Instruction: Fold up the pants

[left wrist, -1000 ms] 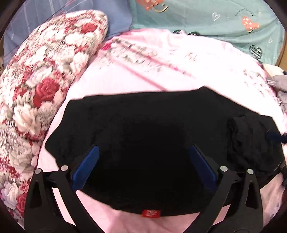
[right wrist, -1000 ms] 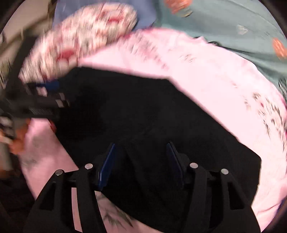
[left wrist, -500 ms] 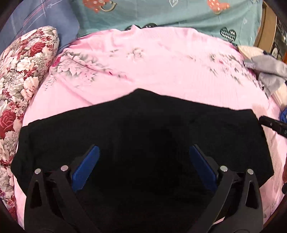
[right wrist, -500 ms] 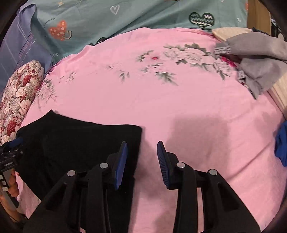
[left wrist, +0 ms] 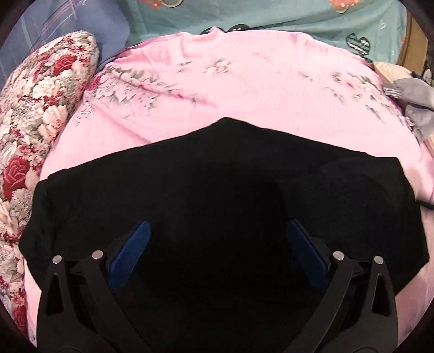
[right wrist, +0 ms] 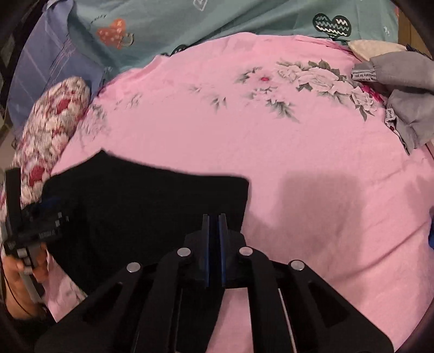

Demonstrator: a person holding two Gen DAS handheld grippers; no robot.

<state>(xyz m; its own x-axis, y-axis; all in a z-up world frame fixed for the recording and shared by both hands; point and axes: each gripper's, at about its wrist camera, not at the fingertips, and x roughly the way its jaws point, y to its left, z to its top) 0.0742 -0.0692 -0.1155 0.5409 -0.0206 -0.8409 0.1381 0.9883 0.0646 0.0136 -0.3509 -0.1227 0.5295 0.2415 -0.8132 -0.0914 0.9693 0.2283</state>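
Black pants (left wrist: 217,190) lie spread flat on the pink floral sheet (left wrist: 257,89) of the bed, taking up the near half of the left wrist view.

Left tool (left wrist: 217,255): jaws wide, blue pads far apart, hovering over the middle of the pants w/ dark fabric filling the gap below. No pad presses on cloth as far as can be seen. In the right wrist view the same tool shows at the far left edge (right wrist: 32,228), held by a hand (right wrist: 21,282), blurred.

Right tool (right wrist: 214,225): blue pads narrow, nearly together, only a thin slit between them. It sits at the right edge of the pants (right wrist: 152,206), near the corner. Can't tell if a bit of fabric is pinched in the slit; it's dark on dark.

Rose-print pillow (left wrist: 40,122) lies along the left side of the bed, touching the pants' left end in the left wrist view. Teal heart-print cover (right wrist: 217,24) runs along the far side. Grey garment (right wrist: 401,100) lies bunched at the far right, well apart from the pants.
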